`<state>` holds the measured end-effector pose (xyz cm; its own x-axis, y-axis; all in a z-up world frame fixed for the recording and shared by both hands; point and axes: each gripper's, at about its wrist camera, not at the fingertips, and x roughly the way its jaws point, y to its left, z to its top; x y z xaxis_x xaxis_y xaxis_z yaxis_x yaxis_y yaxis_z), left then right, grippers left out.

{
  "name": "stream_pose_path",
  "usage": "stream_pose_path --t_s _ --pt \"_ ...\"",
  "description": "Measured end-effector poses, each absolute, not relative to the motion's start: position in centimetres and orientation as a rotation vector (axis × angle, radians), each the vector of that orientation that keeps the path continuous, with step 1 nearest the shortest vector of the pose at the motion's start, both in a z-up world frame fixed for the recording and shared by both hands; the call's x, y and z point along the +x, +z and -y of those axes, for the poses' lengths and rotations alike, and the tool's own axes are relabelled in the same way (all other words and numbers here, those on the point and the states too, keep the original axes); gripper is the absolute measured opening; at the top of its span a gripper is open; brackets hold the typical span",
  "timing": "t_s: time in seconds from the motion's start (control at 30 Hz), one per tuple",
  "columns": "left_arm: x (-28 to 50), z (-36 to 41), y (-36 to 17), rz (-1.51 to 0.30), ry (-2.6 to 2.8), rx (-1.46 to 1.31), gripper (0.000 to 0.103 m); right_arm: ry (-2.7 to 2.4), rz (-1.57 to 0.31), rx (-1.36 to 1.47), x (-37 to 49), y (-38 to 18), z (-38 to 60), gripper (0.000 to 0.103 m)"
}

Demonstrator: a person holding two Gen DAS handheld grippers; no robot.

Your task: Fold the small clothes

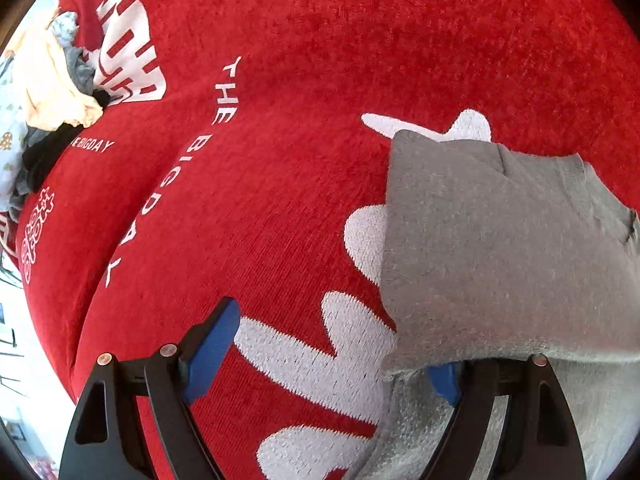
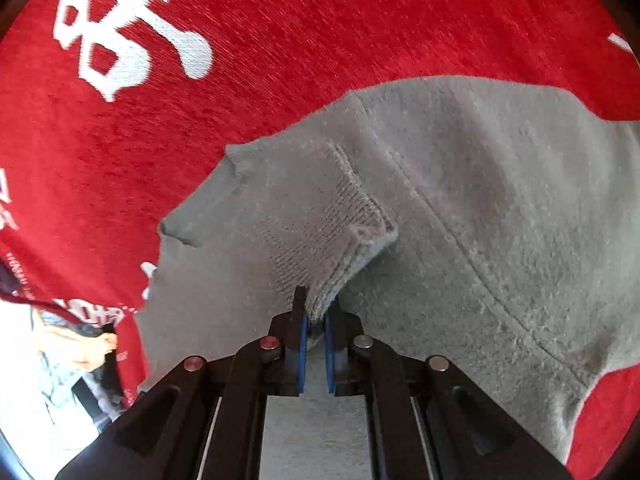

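A small grey knit garment (image 1: 500,248) lies on a red cover with white lettering (image 1: 320,60). My left gripper (image 1: 332,344) hangs open at the garment's left edge. Its left blue pad (image 1: 216,344) is over bare red cloth, and the right pad (image 1: 444,380) is partly hidden under the grey edge. In the right wrist view the grey garment (image 2: 500,208) spreads ahead, with a folded ribbed cuff (image 2: 336,232) raised from it. My right gripper (image 2: 316,320) is shut on the end of that cuff, pinched between the blue pads.
A heap of loose clothes (image 1: 52,80), cream, grey and black, sits at the far left edge of the red cover. The same heap (image 2: 80,344) shows at the lower left of the right wrist view, beyond the cover's edge.
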<state>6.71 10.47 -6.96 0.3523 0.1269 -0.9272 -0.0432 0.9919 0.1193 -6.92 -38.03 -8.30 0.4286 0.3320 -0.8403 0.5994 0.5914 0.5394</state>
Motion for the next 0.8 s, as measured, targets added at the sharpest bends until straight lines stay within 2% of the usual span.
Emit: stream_pose_path --t_s 0.2,0.37,0.6,0.73,0.8 --pt "5.4 -11.1 -5.0 -1.236 -0.013 0.112 0.085 -0.224 -1.165 0.833 -5.4 -5.5 36.9 0.008" --pt "3.8 -10.7 -3.5 -1.239 -0.1 0.138 0.085 -0.242 -1.207 0.818 -6.6 -6.3 37.6 0.008" --pt "7.4 -9.4 -4.8 -1.126 -0.054 0.28 0.085 -0.23 -1.155 0.786 -5.7 -5.3 37.0 0.008" --pt "5.8 -10.4 -5.1 -1.187 -0.106 0.319 0.085 -0.255 -1.23 0.805 -6.5 -7.0 37.2 0.008" --pt "4.2 -11.4 -4.7 -1.227 -0.17 0.287 0.085 -0.27 -1.227 0.807 -7.4 -6.5 37.7 0.015"
